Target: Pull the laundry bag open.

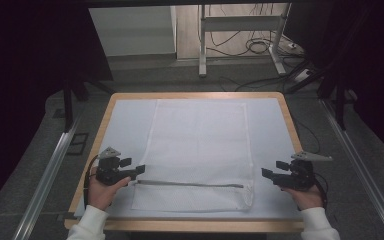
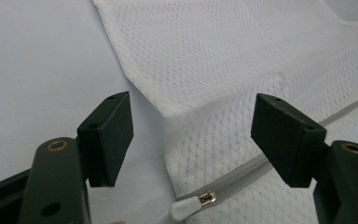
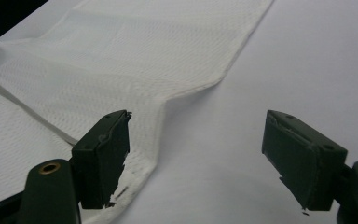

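Observation:
A white mesh bag (image 1: 197,150) lies flat on the white-covered table (image 1: 130,125), its grey zipper (image 1: 190,184) running across its near end. My left gripper (image 1: 132,166) is open just off the bag's near left corner. In the left gripper view its jaws (image 2: 193,130) stand wide apart over the mesh (image 2: 223,56), with the white zipper pull (image 2: 186,207) low between them and untouched. My right gripper (image 1: 272,169) is open a short way right of the bag. In the right gripper view the bag's edge (image 3: 135,60) lies by the left jaw of this gripper (image 3: 198,144), with bare cover between the jaws.
The table has a wooden rim (image 1: 195,95). Metal rails (image 1: 50,170) run along both sides on the grey floor. Behind the table stand white desk legs (image 1: 202,45) and loose cables (image 1: 260,47). Dark curtains hang at left and right.

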Tool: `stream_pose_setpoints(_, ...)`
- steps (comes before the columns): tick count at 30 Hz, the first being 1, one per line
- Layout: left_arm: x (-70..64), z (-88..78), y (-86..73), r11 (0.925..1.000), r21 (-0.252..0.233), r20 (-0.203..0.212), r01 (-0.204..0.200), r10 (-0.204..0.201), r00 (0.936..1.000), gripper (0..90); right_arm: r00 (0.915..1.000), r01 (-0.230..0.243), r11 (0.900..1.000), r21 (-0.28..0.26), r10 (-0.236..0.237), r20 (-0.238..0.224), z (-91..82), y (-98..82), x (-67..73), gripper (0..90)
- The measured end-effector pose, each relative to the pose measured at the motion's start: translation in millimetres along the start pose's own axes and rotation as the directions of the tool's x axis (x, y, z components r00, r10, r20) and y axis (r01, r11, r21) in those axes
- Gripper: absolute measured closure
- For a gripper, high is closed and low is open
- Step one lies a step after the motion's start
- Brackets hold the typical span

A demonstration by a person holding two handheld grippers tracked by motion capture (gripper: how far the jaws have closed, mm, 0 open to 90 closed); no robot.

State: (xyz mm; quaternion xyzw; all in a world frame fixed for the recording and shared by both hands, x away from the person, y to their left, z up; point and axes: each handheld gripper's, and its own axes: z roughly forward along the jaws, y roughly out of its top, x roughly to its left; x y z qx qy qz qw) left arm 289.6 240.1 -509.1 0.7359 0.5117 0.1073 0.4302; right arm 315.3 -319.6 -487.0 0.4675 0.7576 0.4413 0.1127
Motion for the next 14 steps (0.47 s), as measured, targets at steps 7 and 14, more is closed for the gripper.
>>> stream_pose_setpoints(7,-0.1,-3.2,-3.1,1.0,-0.002,-0.005,-0.002,0.002,1.0,29.0,0.9995,0.03,1.0,-0.007,-0.03,0.006,1.0,1.8,3.7,21.7)
stream_pose_setpoints(14,3.6,-5.1,-6.1,0.9999,-0.013,-0.015,-0.006,0.006,0.9999,27.0,0.9982,0.059,0.998,-0.023,-0.06,-0.003,2.6,3.0,7.9,14.5)
